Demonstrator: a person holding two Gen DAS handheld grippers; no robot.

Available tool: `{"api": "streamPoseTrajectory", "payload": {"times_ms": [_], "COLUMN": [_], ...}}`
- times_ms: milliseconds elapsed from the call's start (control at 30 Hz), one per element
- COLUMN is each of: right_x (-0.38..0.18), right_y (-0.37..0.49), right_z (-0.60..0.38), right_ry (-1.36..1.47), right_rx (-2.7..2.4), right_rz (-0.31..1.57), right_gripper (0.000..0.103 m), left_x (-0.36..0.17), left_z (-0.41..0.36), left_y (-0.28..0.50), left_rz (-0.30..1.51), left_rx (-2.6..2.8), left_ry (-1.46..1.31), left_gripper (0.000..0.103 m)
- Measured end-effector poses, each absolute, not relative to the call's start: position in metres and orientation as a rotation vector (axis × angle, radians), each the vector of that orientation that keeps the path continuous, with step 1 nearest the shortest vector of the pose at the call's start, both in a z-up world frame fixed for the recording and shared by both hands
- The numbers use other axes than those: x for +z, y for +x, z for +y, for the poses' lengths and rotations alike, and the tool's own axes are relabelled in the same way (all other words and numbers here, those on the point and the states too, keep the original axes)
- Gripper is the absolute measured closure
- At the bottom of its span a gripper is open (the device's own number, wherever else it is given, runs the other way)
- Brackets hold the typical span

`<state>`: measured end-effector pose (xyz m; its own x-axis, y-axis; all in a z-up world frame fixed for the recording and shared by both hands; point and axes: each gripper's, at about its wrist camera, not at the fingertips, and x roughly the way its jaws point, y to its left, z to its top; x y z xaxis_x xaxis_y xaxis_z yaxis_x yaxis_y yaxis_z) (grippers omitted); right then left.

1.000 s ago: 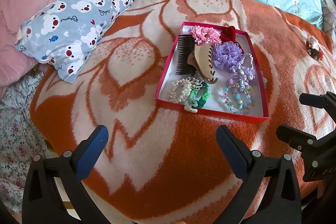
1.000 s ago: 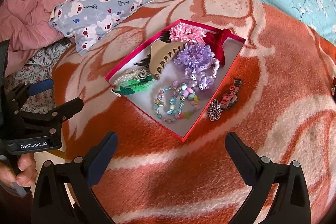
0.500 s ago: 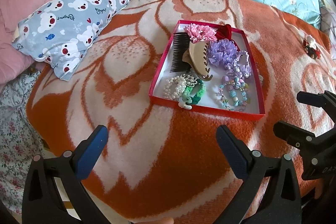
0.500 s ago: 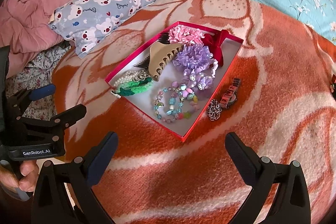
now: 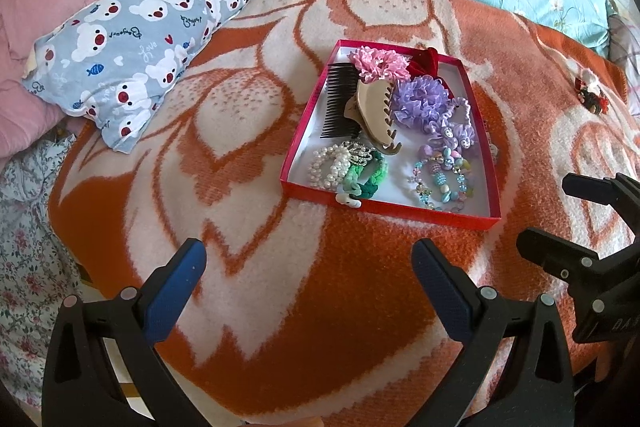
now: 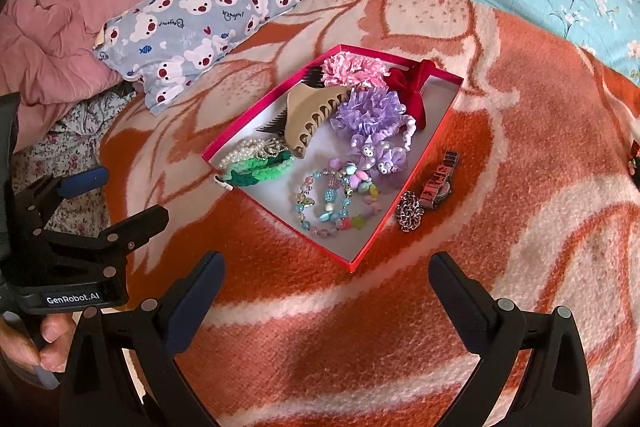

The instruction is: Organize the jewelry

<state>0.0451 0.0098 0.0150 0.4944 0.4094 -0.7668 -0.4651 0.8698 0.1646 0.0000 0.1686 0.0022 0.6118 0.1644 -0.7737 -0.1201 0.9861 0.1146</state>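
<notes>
we hold left hand-held gripper point(image 5: 308, 261) and right hand-held gripper point(image 6: 326, 273) spread wide, empty, over the bed | chain point(image 6: 408, 215) and watch point(image 6: 438, 181) lie just outside red box point(image 6: 416, 171) | chain: light, limp, slippery; pinch the bunched middle

left gripper point(image 6: 76, 211): "GenRobot.AI" | pillow point(image 5: 132, 39): "Bonjour", "Love"
</notes>
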Motion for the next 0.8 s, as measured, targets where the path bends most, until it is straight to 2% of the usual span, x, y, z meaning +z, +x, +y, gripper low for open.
{"api": "streamPoseTrajectory", "payload": {"times_ms": [800], "right_x": [0.0198], "right_y": [0.0429], "right_z": [0.0092], "right_ry": [-0.046], "right_rx": [0.535], "right_rz": [0.894], "right_gripper": [0.001], "left_x": [0.0054], "left_z": [0.1676], "left_y": [-0.0041], "left_rz": [0.877], "left_rx": [0.185], "left_ry": [0.053], "left_gripper": [0.000]}}
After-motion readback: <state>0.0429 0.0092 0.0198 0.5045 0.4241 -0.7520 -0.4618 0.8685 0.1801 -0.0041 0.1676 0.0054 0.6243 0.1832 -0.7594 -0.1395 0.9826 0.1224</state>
